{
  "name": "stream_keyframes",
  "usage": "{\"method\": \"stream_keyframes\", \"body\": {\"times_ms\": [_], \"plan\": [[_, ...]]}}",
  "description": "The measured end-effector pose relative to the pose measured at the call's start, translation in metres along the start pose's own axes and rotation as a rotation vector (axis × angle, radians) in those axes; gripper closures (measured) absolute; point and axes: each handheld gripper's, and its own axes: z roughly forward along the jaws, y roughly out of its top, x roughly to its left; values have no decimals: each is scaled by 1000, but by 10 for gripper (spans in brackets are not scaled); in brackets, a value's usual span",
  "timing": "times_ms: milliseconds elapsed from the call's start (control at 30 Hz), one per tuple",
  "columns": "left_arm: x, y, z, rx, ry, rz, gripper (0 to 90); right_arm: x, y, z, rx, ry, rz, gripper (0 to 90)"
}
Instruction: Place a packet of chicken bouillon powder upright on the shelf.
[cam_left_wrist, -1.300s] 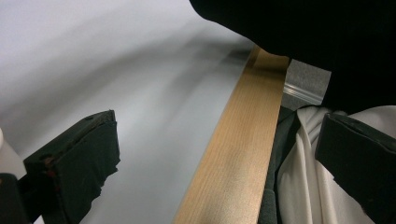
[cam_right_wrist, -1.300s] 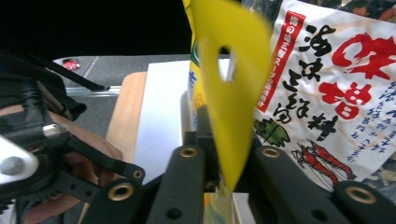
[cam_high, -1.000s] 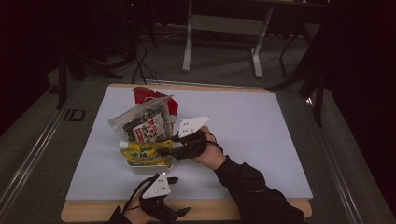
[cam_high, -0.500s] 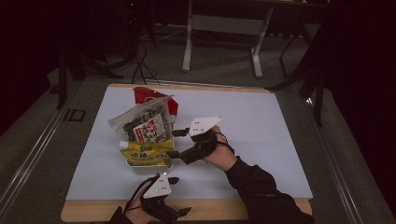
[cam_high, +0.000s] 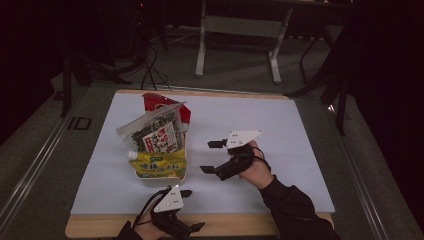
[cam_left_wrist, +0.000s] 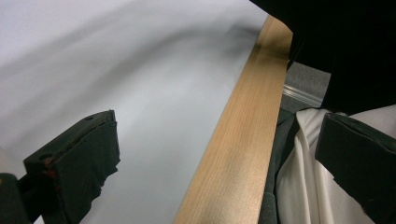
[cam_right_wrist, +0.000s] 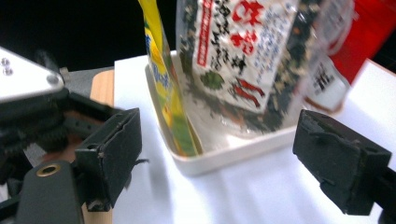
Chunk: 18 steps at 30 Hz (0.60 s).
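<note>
Right gripper (cam_high: 209, 157), black with a grey three-cornered plate, has drawn back from the white rectangular tray (cam_high: 161, 179) of upright snack packets, now standing just right of it. Its jaws have just been opening; nothing between them.

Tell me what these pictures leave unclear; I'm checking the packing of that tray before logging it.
- Red packet: high view, mostly hidden behind the clear seaweed bag.
- Print on the seaweed bag: right gripper view, blurred; high view, too small.
- Yellow pouch: right gripper view, top cut off by the edge.
- White tray: its floor is covered by the packets.
- Left hand-held gripper: high view, rear cut off at the bottom edge.
</note>
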Motion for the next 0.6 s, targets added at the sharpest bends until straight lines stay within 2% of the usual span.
{"method": "stream_keyframes", "body": {"times_ms": [67, 300, 467, 567, 600], "plan": [[0, 0, 0, -1, -1, -1, 10, -1, -12, -10, -1, -9, 28, 150], [0, 0, 1, 3, -2, 3, 10, 0, -32, -24, 4, -56, 49, 149], [0, 0, 0, -2, -4, 2, 10, 1, -43, -32, 4, -72, 69, 150], [0, 0, 0, 0, -2, 3, 10, 2, -49, -34, 17, -85, 64, 150], [0, 0, 0, 2, -1, 6, 10, 2, -59, -41, 36, -93, 77, 150]]}}
